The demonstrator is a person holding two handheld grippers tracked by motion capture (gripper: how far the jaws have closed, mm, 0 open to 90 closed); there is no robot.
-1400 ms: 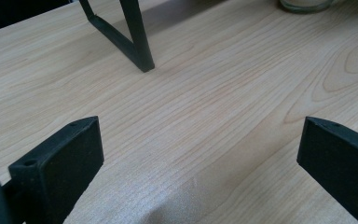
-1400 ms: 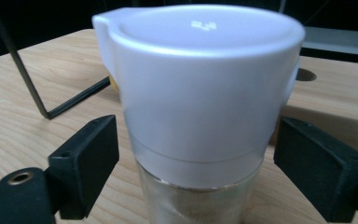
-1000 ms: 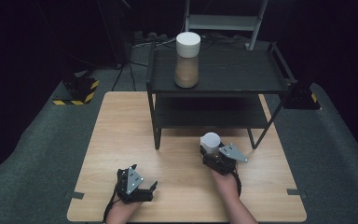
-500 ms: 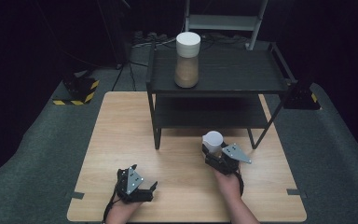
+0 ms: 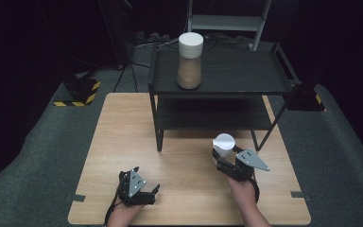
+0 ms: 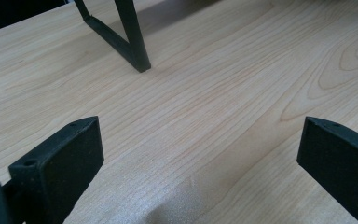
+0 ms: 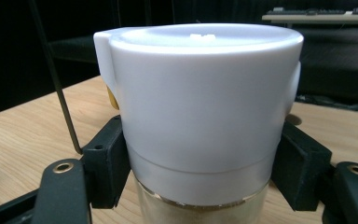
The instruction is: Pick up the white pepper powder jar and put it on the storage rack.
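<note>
My right claw [image 5: 223, 160] is clamped on a jar [image 5: 223, 145] with a white lid. In the right gripper view the two black jaws press against the jar's sides just below the lid [image 7: 200, 107], one on each side, and a pale powder shows through the clear wall under the lid's lower edge. The jaws have just been closing, with the jar between them. The jar stands upright in the grip, its lid rising above the jaws and its flat top facing up. In the high view it sits right at the tip of that claw, over the right part of the wooden table [image 5: 123, 142], just in front of the black shelf rack [image 5: 227, 80] and near the rack's front right leg.

My left claw [image 5: 152, 193] rests near the table's front edge, well apart from the jar. Its jaws stand wide apart with nothing between them; in the left gripper view only bare wood grain lies between the pads, and one leg of the rack [image 6: 133, 37] stands farther off.

I count two jars: the one in my right claw and a second, taller jar [image 5: 190, 60] with a white lid and brown contents, standing upright on the rack's top shelf toward its left end. There is one rack with two shelves, one table and two claws.
</note>
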